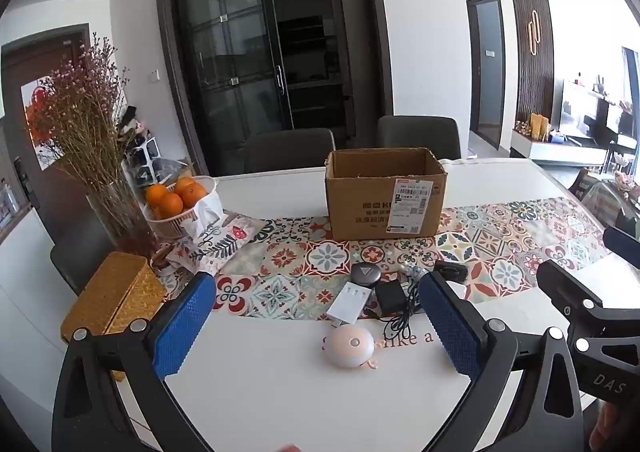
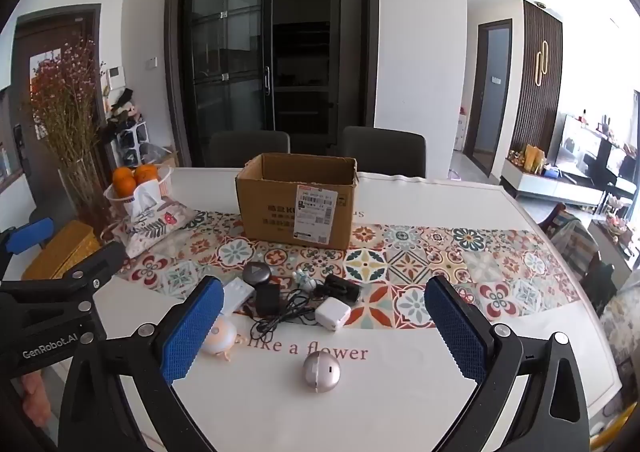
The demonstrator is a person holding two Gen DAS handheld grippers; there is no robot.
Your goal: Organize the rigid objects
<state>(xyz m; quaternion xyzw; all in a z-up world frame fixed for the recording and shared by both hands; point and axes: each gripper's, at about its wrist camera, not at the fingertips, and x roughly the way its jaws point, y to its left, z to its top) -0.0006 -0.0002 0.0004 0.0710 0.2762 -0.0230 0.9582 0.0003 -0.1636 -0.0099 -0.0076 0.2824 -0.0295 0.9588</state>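
Small rigid items lie on the table in front of an open cardboard box (image 1: pixel 385 196) (image 2: pixel 298 198). In the left wrist view: a round pink device (image 1: pixel 349 346), a white flat box (image 1: pixel 349 302), a black adapter with cord (image 1: pixel 390 298), a dark round puck (image 1: pixel 366 273). The right wrist view adds a silver ball (image 2: pixel 321 371), a white charger cube (image 2: pixel 333 313) and a small figurine (image 2: pixel 305 279). My left gripper (image 1: pixel 316 326) is open above the pink device. My right gripper (image 2: pixel 326 332) is open above the silver ball. Both are empty.
A basket of oranges (image 1: pixel 178 198), a vase of dried flowers (image 1: pixel 86 140), a patterned tissue pouch (image 1: pixel 218 238) and a woven yellow box (image 1: pixel 110 298) stand at the left. Two grey chairs (image 2: pixel 384 150) stand behind the table. A patterned runner (image 2: pixel 440 264) crosses it.
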